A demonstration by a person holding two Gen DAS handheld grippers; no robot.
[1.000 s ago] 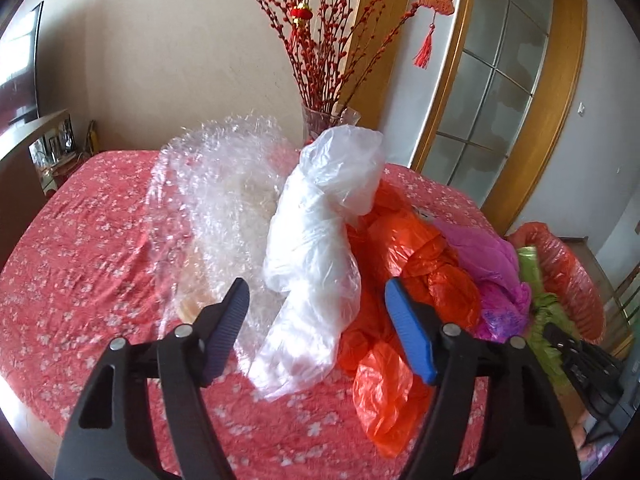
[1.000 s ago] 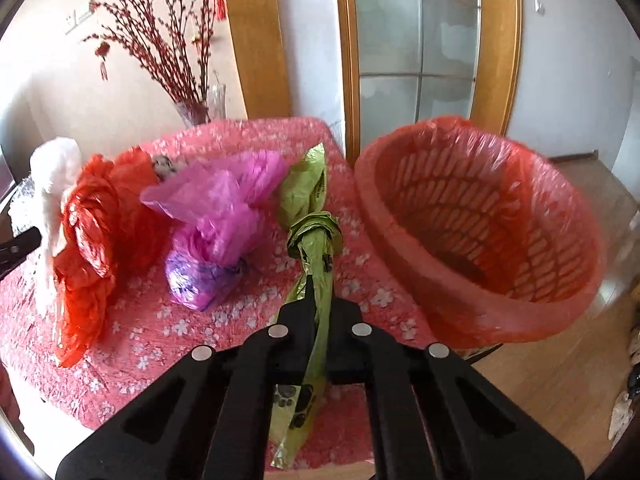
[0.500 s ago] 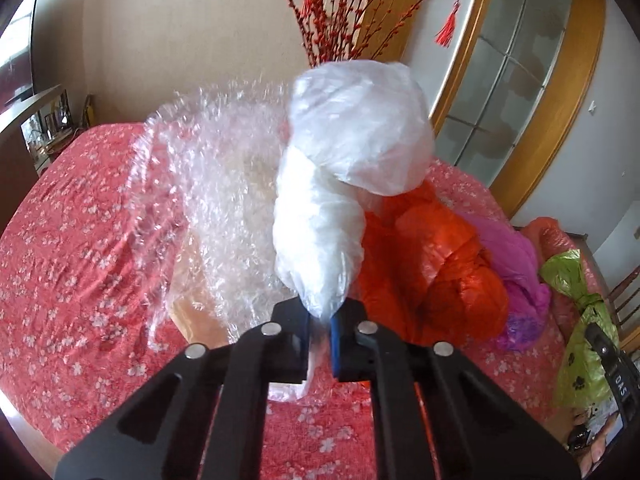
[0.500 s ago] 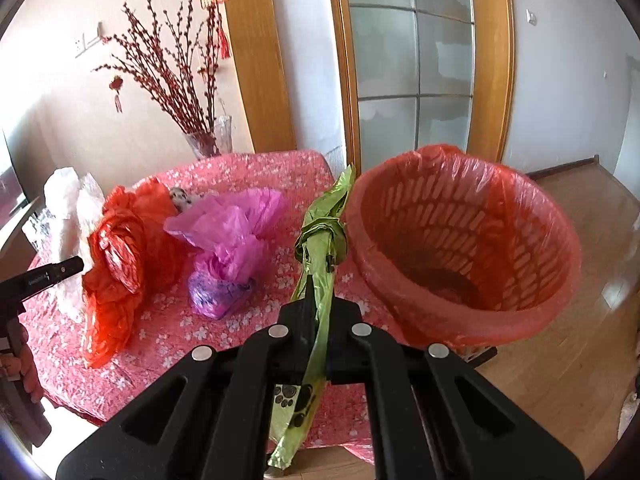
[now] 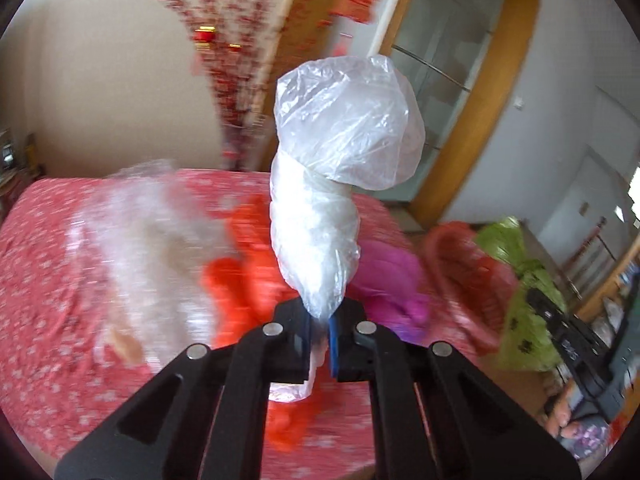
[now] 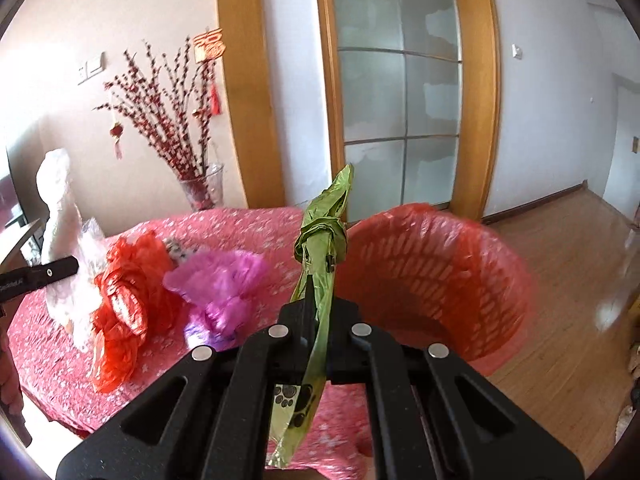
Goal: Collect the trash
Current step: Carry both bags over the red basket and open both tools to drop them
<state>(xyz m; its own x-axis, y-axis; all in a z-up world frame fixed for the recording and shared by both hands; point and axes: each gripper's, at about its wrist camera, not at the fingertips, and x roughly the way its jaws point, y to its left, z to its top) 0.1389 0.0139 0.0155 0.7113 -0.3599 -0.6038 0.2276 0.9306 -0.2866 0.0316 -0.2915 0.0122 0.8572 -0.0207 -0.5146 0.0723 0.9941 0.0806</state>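
Observation:
My left gripper (image 5: 319, 322) is shut on the lower end of a white plastic bag (image 5: 344, 152), which stands up above the table. My right gripper (image 6: 319, 312) is shut on a twisted green plastic bag (image 6: 322, 236) with black paw prints, lifted off the table just left of the red basket (image 6: 436, 276) lined with a red bag. On the table lie an orange-red bag (image 6: 128, 300), a purple bag (image 6: 224, 288) and clear bubble wrap (image 5: 132, 240). The white bag (image 6: 56, 200) and the left gripper's finger (image 6: 40, 276) show at the far left of the right wrist view.
The round table (image 6: 52, 364) carries a red flowered cloth. A glass vase of red branches (image 6: 200, 188) stands at its far edge. Behind it are a wood-framed glass door (image 6: 396, 92) and wooden floor (image 6: 568, 280) to the right. A hand (image 5: 564, 420) shows at lower right.
My left gripper shut on the white bag and lifted it off the pile. My right gripper rose with the green bag, which now hangs clear of the table beside the basket.

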